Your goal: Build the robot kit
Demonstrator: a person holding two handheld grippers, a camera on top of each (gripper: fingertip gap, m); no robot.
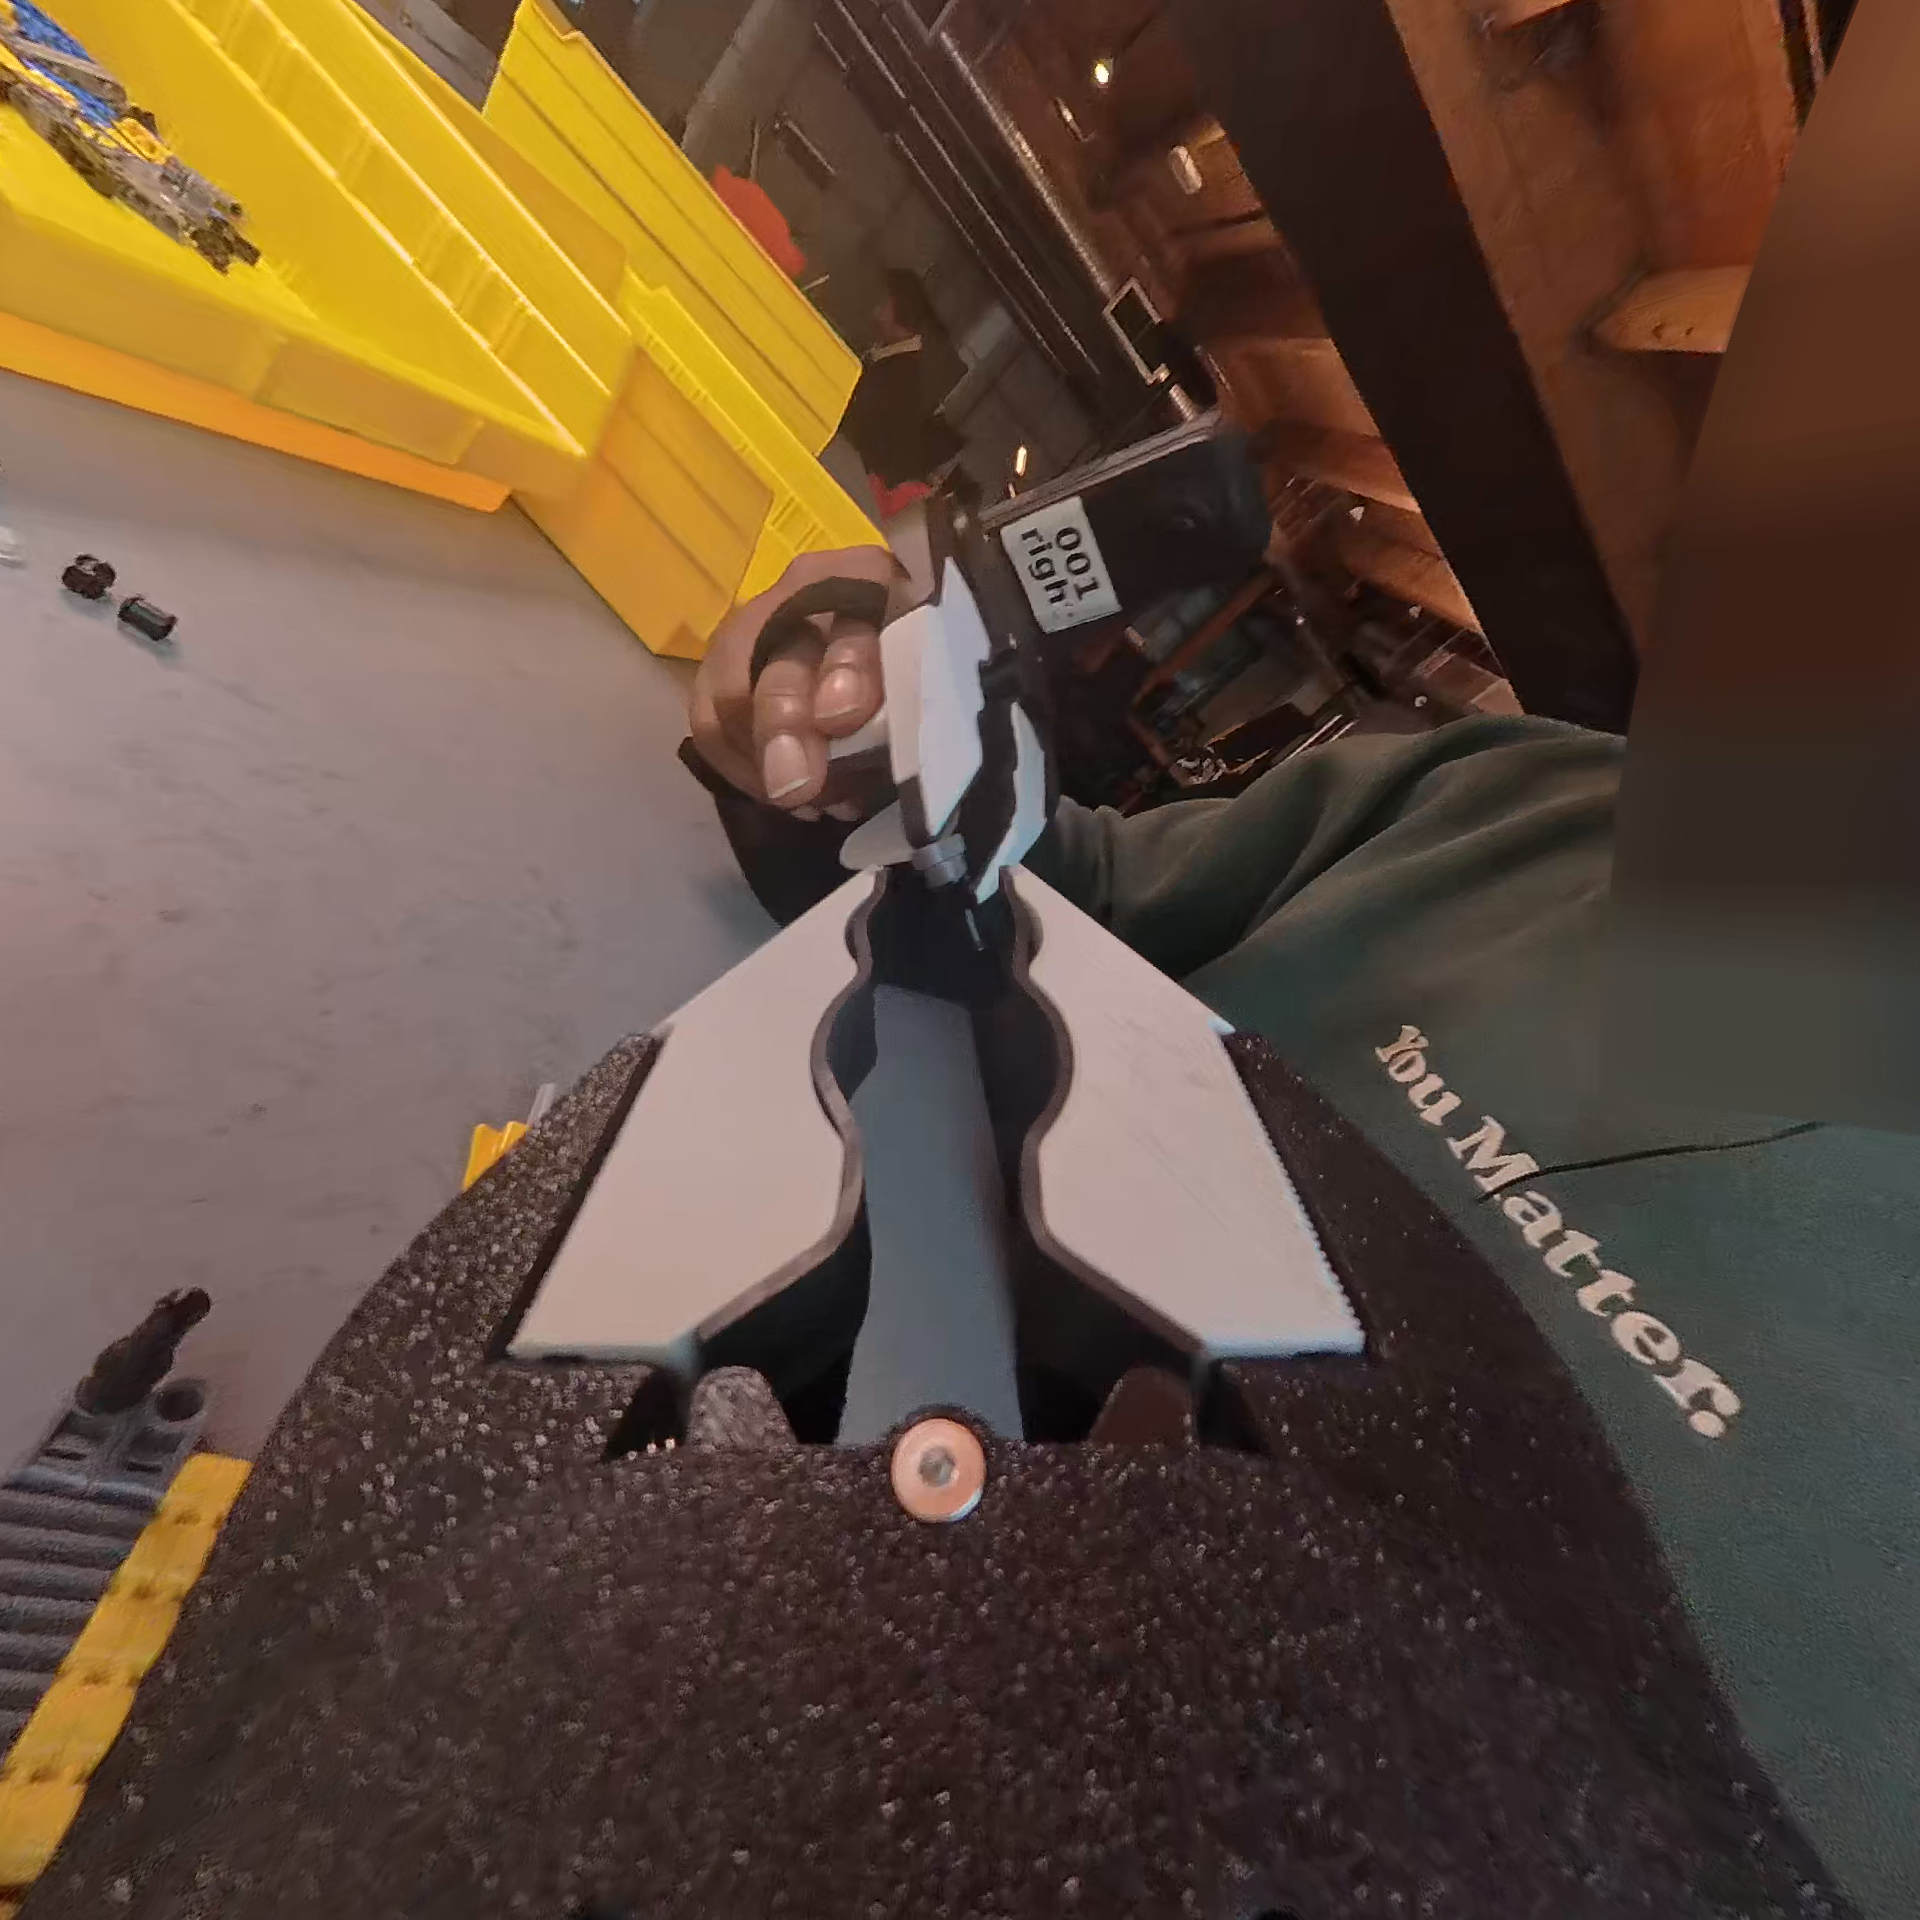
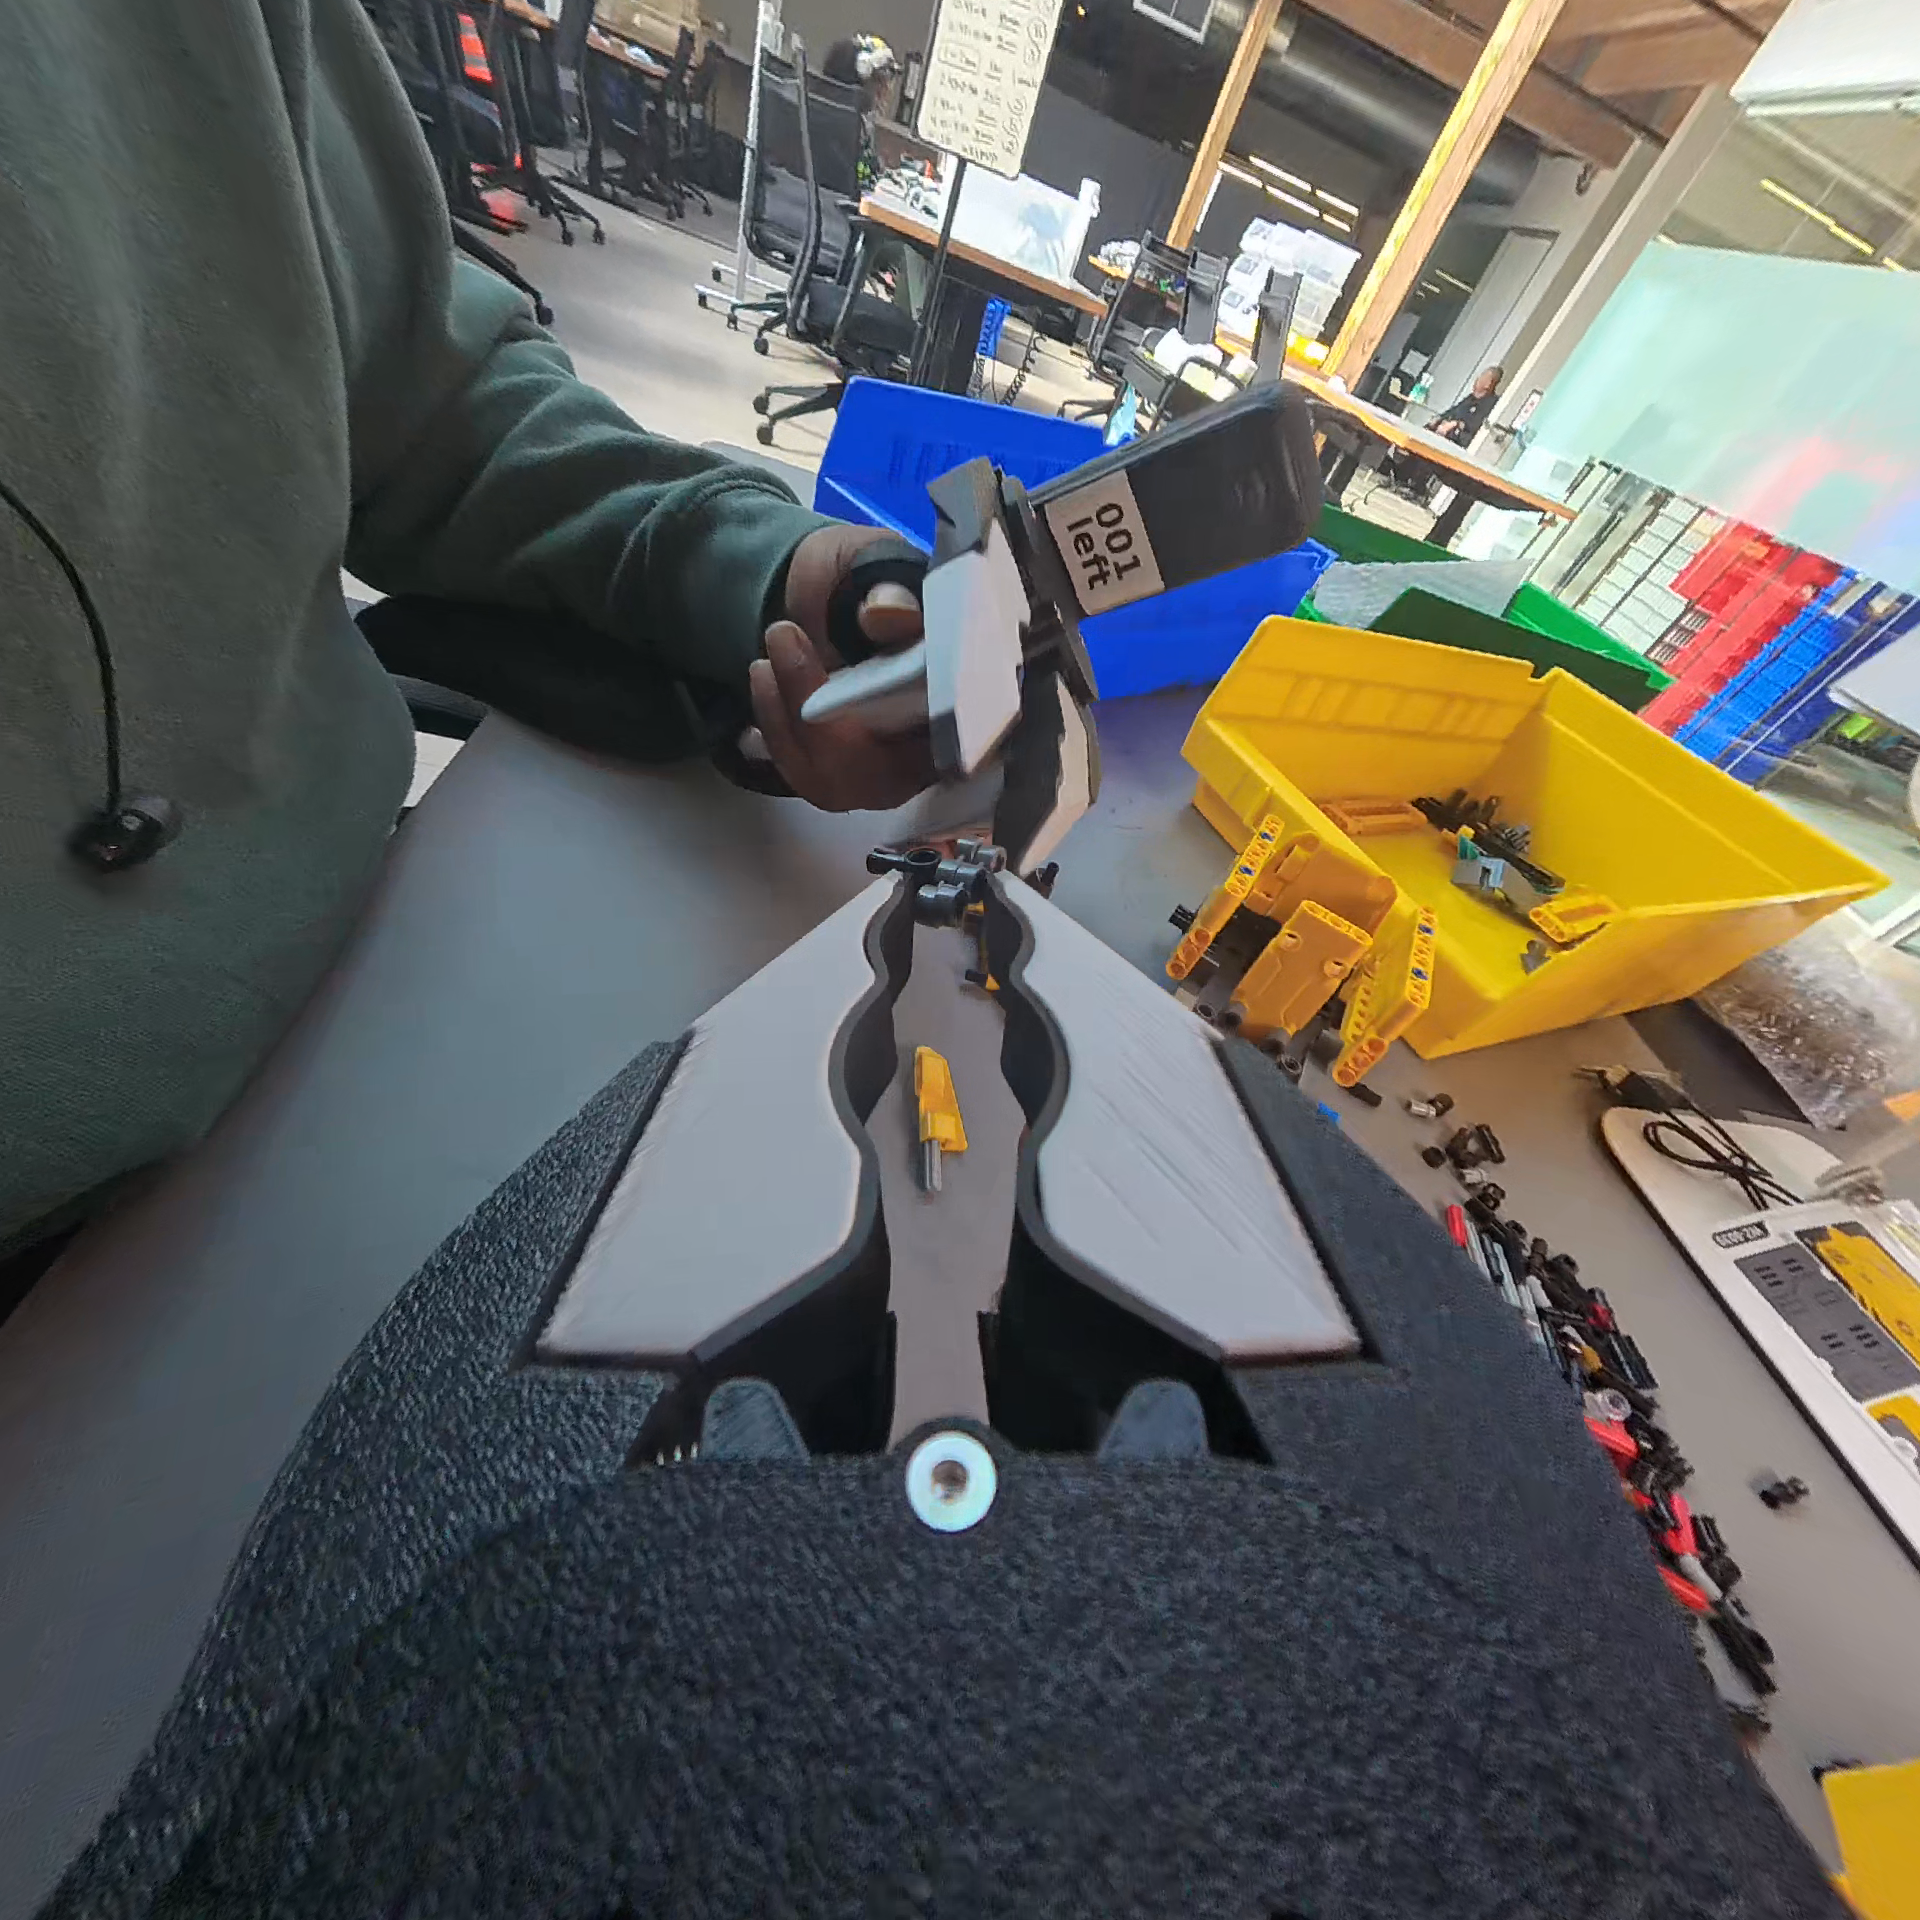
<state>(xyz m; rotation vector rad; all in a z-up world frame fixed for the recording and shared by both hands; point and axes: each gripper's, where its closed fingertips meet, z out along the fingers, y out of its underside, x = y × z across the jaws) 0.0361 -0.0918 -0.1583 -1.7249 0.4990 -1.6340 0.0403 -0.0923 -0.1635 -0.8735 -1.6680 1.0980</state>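
Note:
My right gripper (image 2: 948, 888) is shut on a small cluster of black and grey connector pieces (image 2: 938, 875), held above the grey table (image 2: 582, 935). My left gripper (image 1: 943, 888) meets it tip to tip, its jaws nearly together around the same small piece (image 1: 940, 864). Each gripper shows in the other's view, held by a hand: the right one (image 1: 951, 854) and the left one (image 2: 1023, 857). A yellow piece with a grey axle (image 2: 938, 1120) lies on the table below the right gripper.
A partly built yellow model (image 2: 1299, 956) stands by a yellow bin (image 2: 1558, 727) holding a few parts. Several loose black and red pins (image 2: 1579, 1320) and an instruction booklet (image 2: 1829, 1340) lie to the right. Stacked yellow bins (image 1: 416, 260) and two black pins (image 1: 120, 603) are on the left. My left and right fingertips are right by each other.

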